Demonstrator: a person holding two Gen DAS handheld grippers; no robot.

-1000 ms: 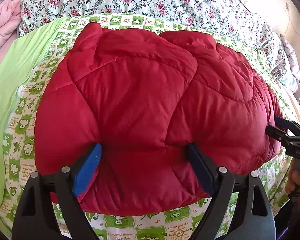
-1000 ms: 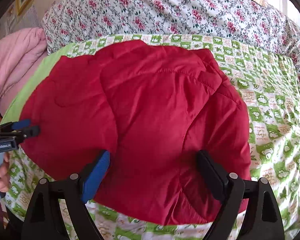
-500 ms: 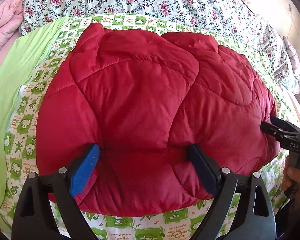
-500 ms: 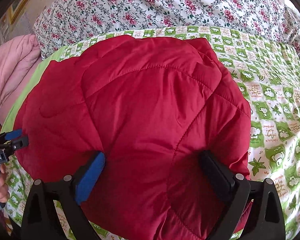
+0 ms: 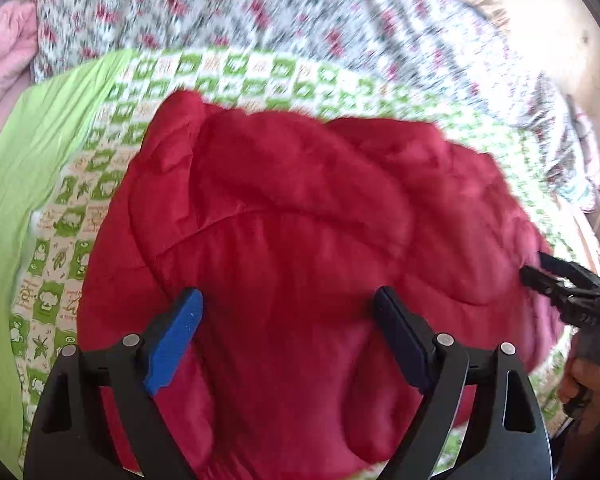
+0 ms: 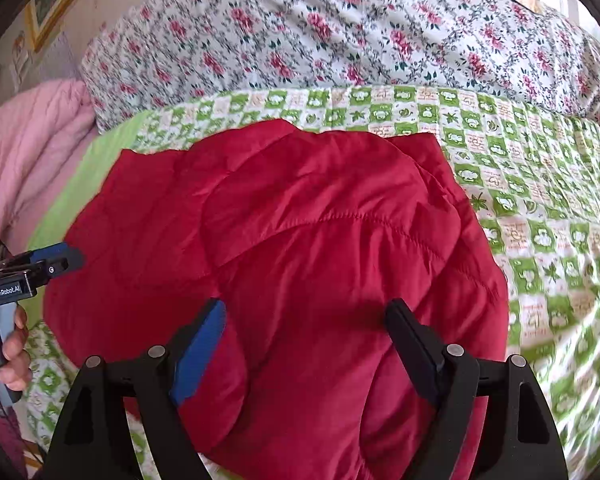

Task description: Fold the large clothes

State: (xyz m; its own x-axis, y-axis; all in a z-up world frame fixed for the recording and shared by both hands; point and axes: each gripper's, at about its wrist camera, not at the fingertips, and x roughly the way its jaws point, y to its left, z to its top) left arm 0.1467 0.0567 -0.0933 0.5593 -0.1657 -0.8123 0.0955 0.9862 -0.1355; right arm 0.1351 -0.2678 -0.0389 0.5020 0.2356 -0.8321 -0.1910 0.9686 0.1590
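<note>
The left claw point(image 5: 288, 312) stands wide apart, both fingers pressed into the near edge of the red quilted jacket point(image 5: 300, 248), gripping nothing. The right claw point(image 6: 304, 316) is likewise spread wide, its blue pad point(image 6: 200, 352) and dark pad sunk against the same puffy fabric, not clamped.

The jacket is padded, stitched in curved panels, and lies folded in a rounded heap in the middle of the bed. Beneath it is a green-and-white checked sheet point(image 6: 540, 200), with a plain lime strip point(image 5: 28, 184) at 9 o'clock. A floral quilt point(image 6: 340, 32) runs across 12 o'clock, and a pink blanket point(image 6: 32, 140) sits at 10 o'clock.

In the right wrist view, bare sheet shows from 1 to 4 o'clock beyond the jacket's right edge; the left wrist view is motion-blurred.
</note>
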